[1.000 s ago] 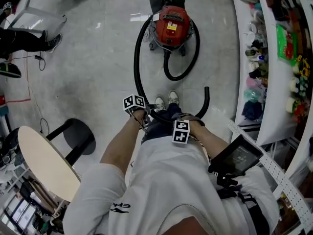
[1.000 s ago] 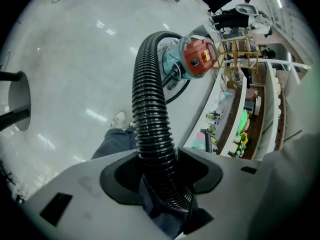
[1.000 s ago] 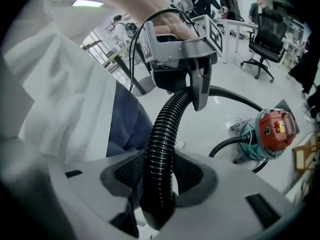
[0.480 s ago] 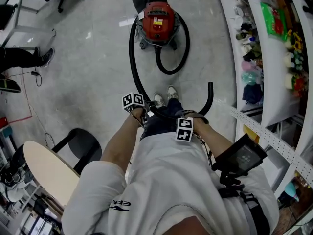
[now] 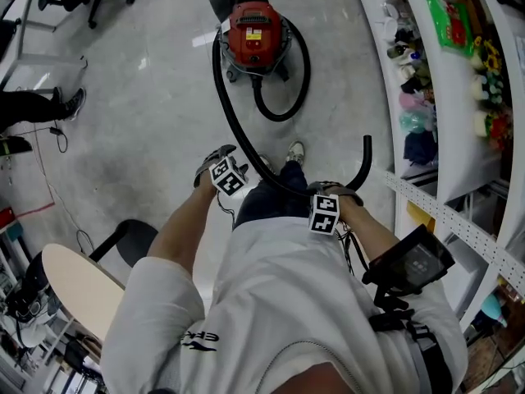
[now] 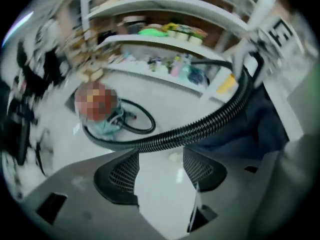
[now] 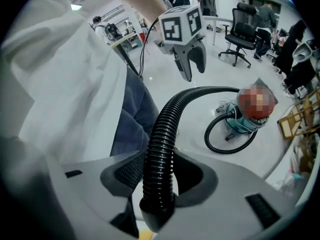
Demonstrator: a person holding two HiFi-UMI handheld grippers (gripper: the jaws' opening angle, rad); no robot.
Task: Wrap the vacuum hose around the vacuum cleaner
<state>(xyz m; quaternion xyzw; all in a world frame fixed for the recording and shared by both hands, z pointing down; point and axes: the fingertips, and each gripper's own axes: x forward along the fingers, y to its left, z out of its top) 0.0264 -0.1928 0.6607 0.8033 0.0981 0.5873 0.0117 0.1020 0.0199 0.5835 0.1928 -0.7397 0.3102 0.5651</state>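
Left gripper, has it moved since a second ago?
Yes. In the head view the left gripper has come off the vacuum hose and now lies just left of it; its jaws are opening, nothing between them.

Left hand-held gripper (image 6: 160,155) opening, empty, right hand-held gripper (image 7: 158,170) clamped on hose (image 7: 165,126)

A plain white short-sleeved T-shirt (image 5: 287,302) is worn, with small black lettering (image 5: 201,337) printed near the hem of the left sleeve. Dark blue trousers (image 5: 261,202) and pale shoes (image 5: 296,151) are noted below it. A black screen unit (image 5: 410,263) on a black bracket is carried at the right hip, with black straps (image 5: 418,347) beneath and thin dark cables (image 5: 351,249) beside it.
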